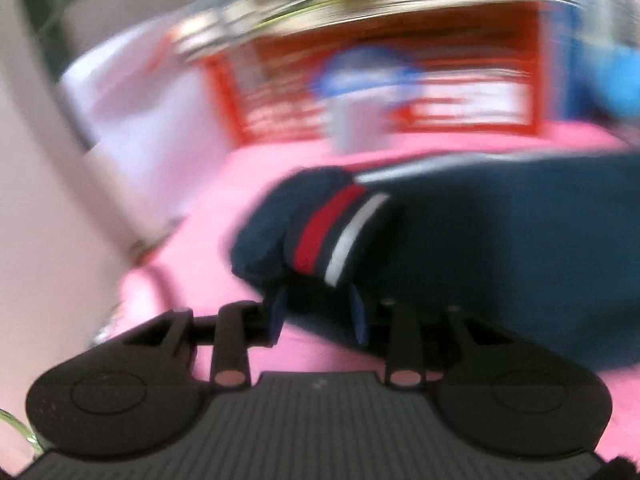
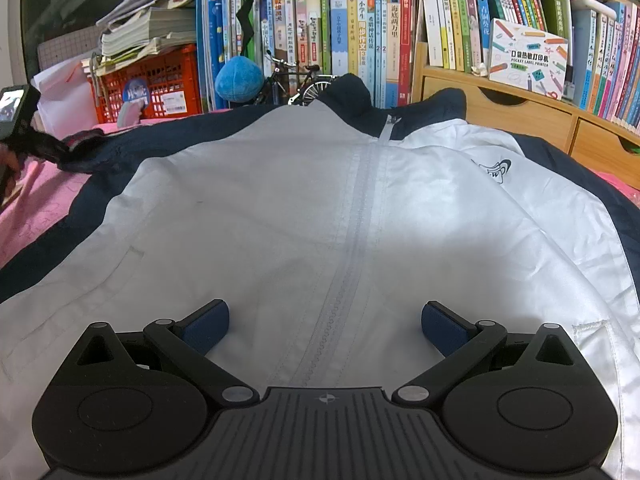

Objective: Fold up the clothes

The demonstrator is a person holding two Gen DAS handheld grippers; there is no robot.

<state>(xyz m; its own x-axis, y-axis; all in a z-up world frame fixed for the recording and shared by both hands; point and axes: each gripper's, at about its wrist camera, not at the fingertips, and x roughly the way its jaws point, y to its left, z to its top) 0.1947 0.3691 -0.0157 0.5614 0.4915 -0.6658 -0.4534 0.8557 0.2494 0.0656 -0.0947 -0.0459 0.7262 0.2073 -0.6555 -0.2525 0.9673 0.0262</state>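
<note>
Open room above the jacket [image 2: 280, 208], spread flat over the pink bench [image 2: 28, 208]. Blocked along the far edge by books [image 2: 360, 40], a red crate [image 2: 160, 84], a blue plush ball [image 2: 239, 78], a model bicycle [image 2: 296, 80] and wooden drawers [image 2: 500, 116]. Bare pink strip free at left, beside the striped sleeve cuff [image 1: 332, 232], hemmed by a pale wall [image 1: 40, 200].
</note>
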